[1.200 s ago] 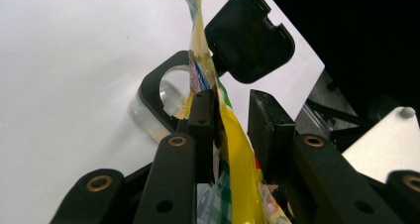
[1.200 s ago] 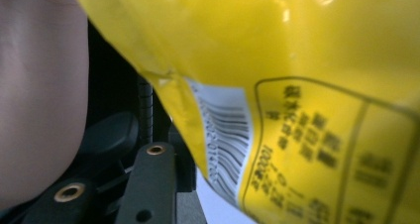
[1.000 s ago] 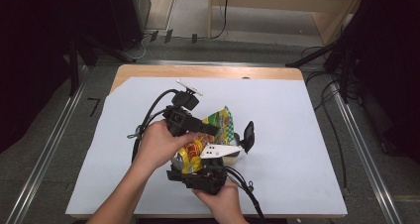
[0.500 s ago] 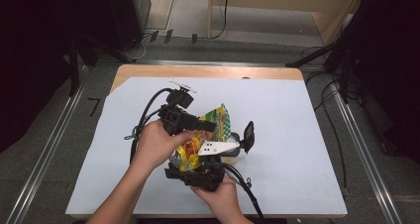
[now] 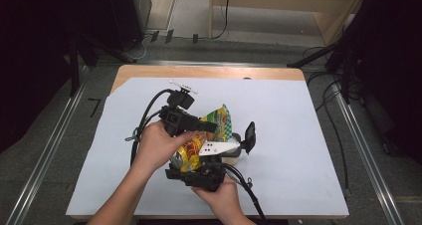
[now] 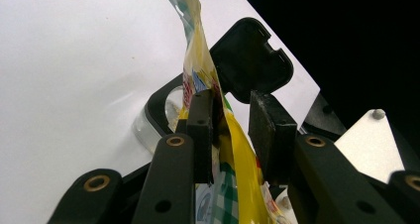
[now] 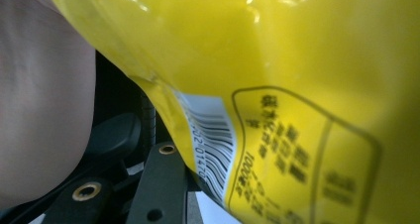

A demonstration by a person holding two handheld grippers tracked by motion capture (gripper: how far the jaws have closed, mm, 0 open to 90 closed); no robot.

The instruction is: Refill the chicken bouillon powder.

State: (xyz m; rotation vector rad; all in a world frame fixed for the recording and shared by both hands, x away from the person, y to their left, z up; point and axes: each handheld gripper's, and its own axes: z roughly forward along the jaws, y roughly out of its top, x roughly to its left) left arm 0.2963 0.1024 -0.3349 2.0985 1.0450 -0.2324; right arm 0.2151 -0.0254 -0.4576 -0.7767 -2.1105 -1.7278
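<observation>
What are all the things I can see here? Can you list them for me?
Snack bag: one, yellow with green checks and a barcode, held up over the middle of the sheet between the two claws.
Container with a black flip lid: one, clear with a black rim, on the sheet just right of the bag.
Sheet: one, white, covering most of the table.
Table: one, light wood, showing along the far edge.
Left claw: one, black, its jaws either side of the bag's top.
Right claw: one, black, at the bag's lower end.
Hands: two, coming in from the bottom.
</observation>
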